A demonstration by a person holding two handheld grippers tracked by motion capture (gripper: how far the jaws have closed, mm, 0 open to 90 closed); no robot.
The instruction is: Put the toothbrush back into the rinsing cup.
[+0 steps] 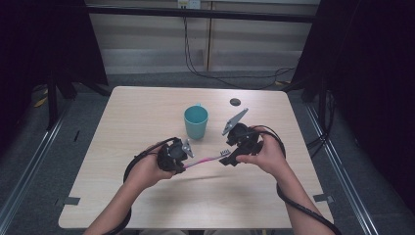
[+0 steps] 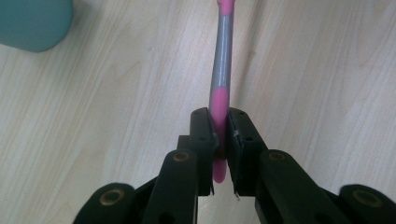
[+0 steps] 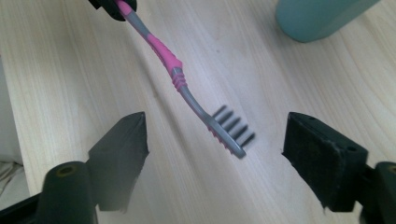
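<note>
Clamped in my left gripper (image 2: 218, 140), fingers tight on its handle end, the toothbrush (image 3: 180, 79) hangs above the bench (image 1: 147, 112); light, stiff, slick plastic. My right gripper (image 3: 215, 140) gapes wide around its head, near the teal cup (image 1: 195, 121).

A teal cup (image 1: 195, 122) stands on the light wooden table (image 1: 147, 112).
</note>
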